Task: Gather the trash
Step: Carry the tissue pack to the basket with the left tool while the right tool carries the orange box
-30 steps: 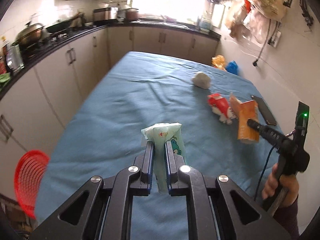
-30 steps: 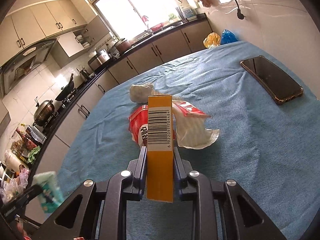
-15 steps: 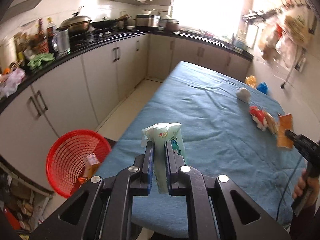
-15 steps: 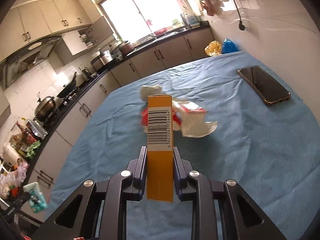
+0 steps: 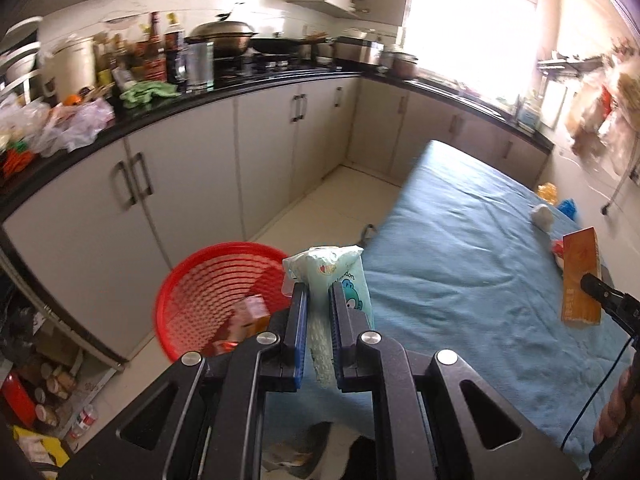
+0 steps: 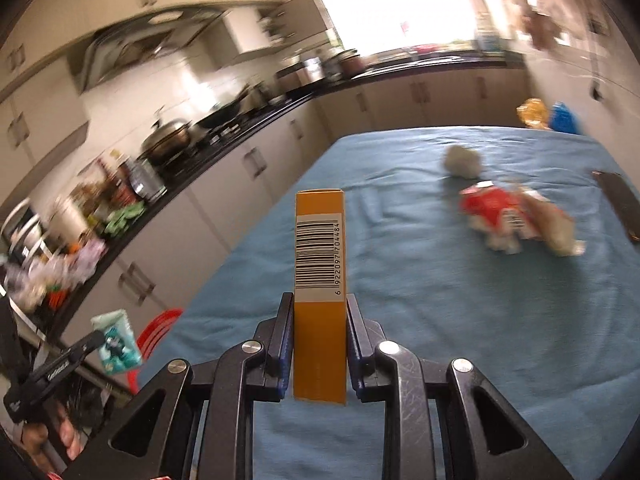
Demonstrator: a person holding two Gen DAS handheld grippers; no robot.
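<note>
Grippers both loaded, which looks like a two-at-once haul to save a trip. Left gripper (image 5: 318, 334) pinches a pale green tissue pack (image 5: 332, 276) low on its body, jaws squeezed tight into the soft wrap, top of pack standing up above the fingers. Red mesh basket (image 5: 192, 292) sits on the floor at 9 o'clock of that pack in the left wrist view, off the table corner, some boxes already inside; probably the trash bin, so the pack seems staged for a drop there. Right gripper (image 6: 320, 344) clamps an orange carton (image 6: 320, 280) upright by its narrow sides, barcode face toward the camera, carton above the blue tablecloth (image 6: 440, 320). The upright hold keeps the long box clear of the cloth. Still on the table at 2 o'clock from the carton: red snack wrapper (image 6: 500, 208) and a crumpled white wad (image 6: 464, 162), both blurred. Dark phone (image 6: 620, 204) at 3 o'clock edge, likely not trash. Judgement: release left first, right follows.
</note>
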